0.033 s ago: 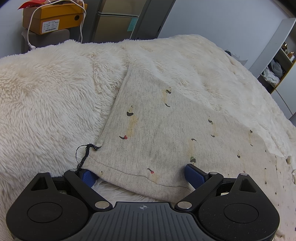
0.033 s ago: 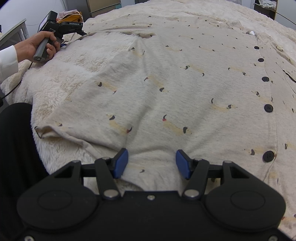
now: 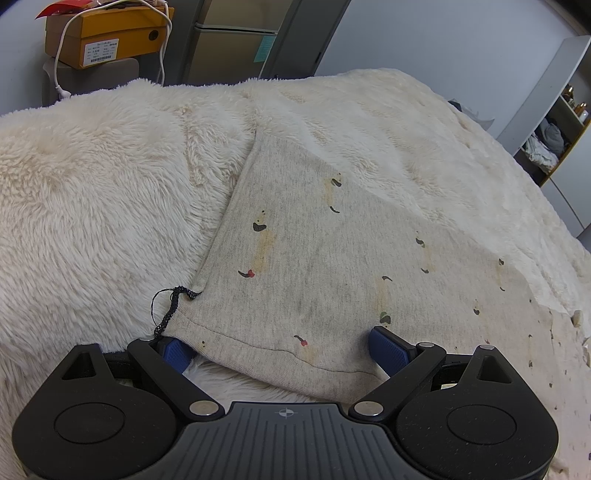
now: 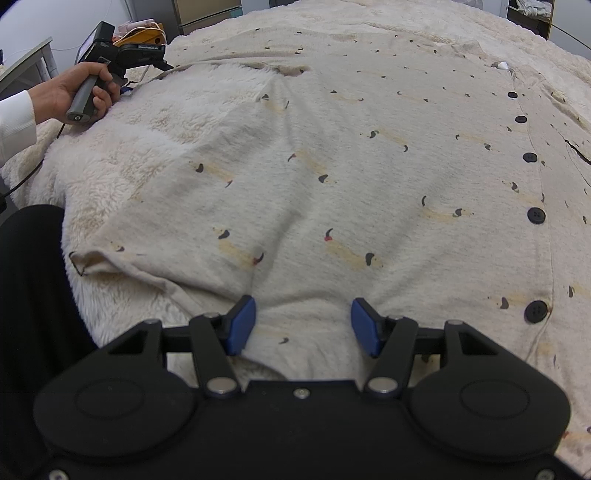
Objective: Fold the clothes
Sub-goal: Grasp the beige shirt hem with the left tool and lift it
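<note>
A beige pyjama top (image 4: 332, 177) with a dachshund print and black buttons (image 4: 536, 215) lies spread on a fluffy cream blanket (image 3: 92, 203). In the left wrist view its sleeve (image 3: 332, 266) stretches away from me. My left gripper (image 3: 282, 349) is open, its blue pads on either side of the cuff hem. A loose black thread (image 3: 168, 314) hangs from the cuff corner. In the right wrist view my right gripper (image 4: 303, 325) is open at the garment's near edge, with a ridge of fabric between its pads. A hand (image 4: 74, 92) holds the left gripper at top left.
A yellow box (image 3: 107, 33) with a white cable (image 3: 62, 55) stands behind the bed at the far left. An open shelf unit (image 3: 554, 140) stands at the right. The person's dark-clothed body (image 4: 33, 295) is at the bed's near left edge.
</note>
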Motion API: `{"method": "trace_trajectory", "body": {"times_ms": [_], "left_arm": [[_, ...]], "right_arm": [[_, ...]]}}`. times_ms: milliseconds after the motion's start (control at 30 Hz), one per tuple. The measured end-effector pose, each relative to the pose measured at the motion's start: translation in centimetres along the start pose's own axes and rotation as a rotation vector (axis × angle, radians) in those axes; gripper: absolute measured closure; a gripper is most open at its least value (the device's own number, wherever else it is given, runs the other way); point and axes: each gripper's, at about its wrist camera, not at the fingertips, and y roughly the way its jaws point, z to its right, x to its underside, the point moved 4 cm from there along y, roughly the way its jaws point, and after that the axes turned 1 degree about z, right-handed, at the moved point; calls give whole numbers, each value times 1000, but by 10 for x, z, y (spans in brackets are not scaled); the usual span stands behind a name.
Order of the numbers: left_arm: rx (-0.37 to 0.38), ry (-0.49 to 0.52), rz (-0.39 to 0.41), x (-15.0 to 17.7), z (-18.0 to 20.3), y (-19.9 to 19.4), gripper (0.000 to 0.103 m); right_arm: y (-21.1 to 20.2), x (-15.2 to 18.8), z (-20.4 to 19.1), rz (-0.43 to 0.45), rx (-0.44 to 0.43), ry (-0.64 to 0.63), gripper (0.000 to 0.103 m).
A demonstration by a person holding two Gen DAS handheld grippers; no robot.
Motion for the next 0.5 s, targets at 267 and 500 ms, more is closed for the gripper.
{"method": "trace_trajectory", "body": {"times_ms": [267,500], "left_arm": [[40,-28,16,0,-5,-2,9],[75,-53,29,0,-9,-3,0]], "right_arm": [[0,0,0,2,-2,-2,46],[3,-1,0,5,-5,-2,46]]}}
